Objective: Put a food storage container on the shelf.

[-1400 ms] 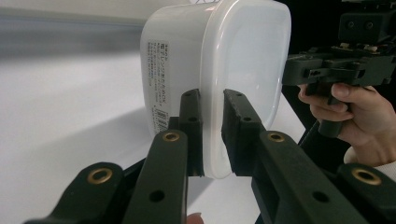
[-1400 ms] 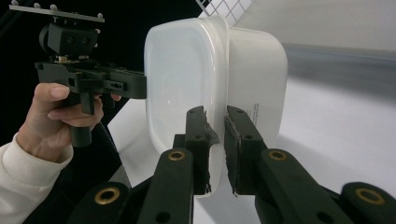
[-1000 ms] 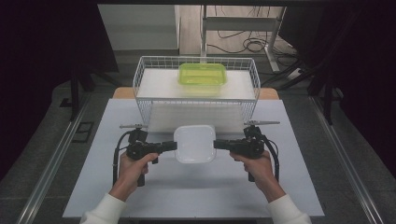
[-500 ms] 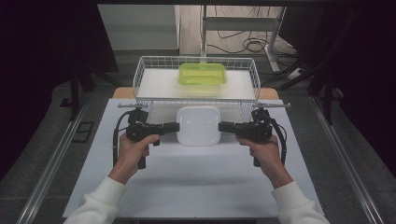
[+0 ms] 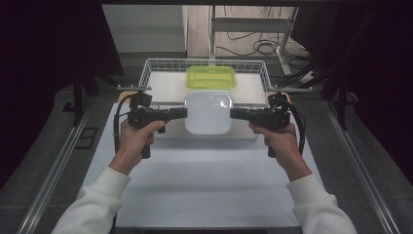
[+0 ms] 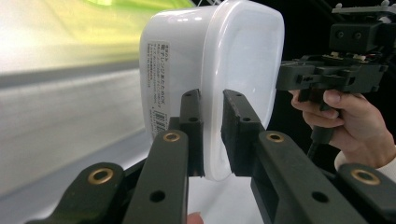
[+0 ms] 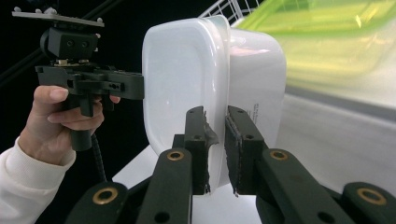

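Between both grippers: white lidded container (image 5: 208, 112) | left gripper (image 5: 182, 113), right gripper (image 5: 234, 114) clamping its rim | risen since a second ago, nearing wire basket (image 5: 160, 66).

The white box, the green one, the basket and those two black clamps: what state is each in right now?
White box: lid on, held level in the air above the near edge of the basket, pinched at its rim from both sides.
Green box: lid on, resting inside the basket.
Wire basket: upright on the table.
Left clamp: shut on the white box's rim.
Right clamp: shut on the opposite rim.
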Available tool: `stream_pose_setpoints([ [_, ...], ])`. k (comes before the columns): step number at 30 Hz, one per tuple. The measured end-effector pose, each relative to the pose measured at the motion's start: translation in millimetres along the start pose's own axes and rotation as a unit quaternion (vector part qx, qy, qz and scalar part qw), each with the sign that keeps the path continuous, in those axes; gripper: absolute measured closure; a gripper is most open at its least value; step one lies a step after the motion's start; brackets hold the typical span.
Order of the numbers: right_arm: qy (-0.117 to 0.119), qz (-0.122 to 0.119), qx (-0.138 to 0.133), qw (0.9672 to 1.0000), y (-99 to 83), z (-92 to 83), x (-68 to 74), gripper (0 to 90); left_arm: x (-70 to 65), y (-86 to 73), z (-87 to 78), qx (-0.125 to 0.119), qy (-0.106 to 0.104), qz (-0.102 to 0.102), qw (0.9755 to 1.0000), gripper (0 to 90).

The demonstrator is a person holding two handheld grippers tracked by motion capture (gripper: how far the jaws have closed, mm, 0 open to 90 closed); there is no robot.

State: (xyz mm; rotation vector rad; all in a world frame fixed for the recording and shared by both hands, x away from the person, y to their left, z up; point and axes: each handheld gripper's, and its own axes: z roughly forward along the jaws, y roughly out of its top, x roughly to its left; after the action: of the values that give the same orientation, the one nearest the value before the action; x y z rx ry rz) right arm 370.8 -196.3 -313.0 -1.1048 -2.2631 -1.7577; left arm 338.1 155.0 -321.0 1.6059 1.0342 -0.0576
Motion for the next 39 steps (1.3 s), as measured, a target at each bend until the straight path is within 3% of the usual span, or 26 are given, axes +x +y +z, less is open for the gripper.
stream_pose_setpoints([
  [11, -0.006, -0.014, -0.013, 0.9998, 33.1, -6.0, 6.5, 78.6, -10.9, 33.4, -5.3, -0.009, 0.006, 0.027, 0.9996, 79.1],
  [19, -0.008, -0.017, -0.025, 0.9995, 57.6, -10.3, 6.5, 78.5, -16.6, 61.7, -4.7, -0.019, 0.007, 0.033, 0.9993, 79.1],
  [23, -0.008, -0.022, -0.032, 0.9992, 70.4, -9.6, 4.6, 78.5, -12.7, 75.4, -2.2, -0.022, 0.008, 0.027, 0.9993, 79.0],
  [30, -0.015, -0.022, -0.031, 0.9992, 92.2, -2.1, -5.0, 78.5, -4.6, 95.8, 2.4, -0.024, 0.015, 0.04, 0.9988, 79.1],
  [39, -0.015, 0.001, -0.02, 0.9997, 109.2, 14.1, -29.7, 78.3, 18.5, 113.4, 16.5, -0.018, 0.01, 0.012, 0.9997, 79.3],
])
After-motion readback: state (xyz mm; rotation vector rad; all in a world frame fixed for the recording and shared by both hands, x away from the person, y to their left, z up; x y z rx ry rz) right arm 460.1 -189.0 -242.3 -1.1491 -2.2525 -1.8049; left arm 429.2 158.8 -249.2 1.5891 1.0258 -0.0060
